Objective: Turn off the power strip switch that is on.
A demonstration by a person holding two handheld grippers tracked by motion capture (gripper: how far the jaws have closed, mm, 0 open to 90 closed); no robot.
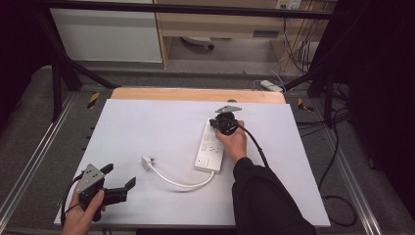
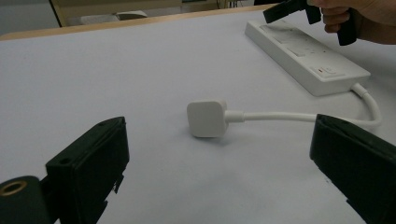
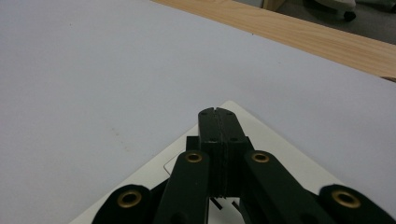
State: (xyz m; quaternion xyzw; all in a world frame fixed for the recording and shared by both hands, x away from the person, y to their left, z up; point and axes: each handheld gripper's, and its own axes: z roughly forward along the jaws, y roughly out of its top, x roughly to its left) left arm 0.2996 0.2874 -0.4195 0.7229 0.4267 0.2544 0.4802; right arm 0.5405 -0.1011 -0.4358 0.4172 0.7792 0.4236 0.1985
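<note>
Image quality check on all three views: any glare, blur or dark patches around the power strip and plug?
High view: even light on the white table, no glare, dark surroundings; power strip soft and low in detail. Left gripper view: plug fairly sharp with a faint shadow, the left gripper jaws blurred up close. Right gripper view: the right gripper sharp, shut, strip beneath washed out, wooden edge soft.

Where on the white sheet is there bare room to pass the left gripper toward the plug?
The sheet's whole far-left half, between the wooden table edge and the square white plug, is bare. It is crowded on the right: the white power strip, its looping white cord, and the shut right gripper over the strip's far end.
</note>
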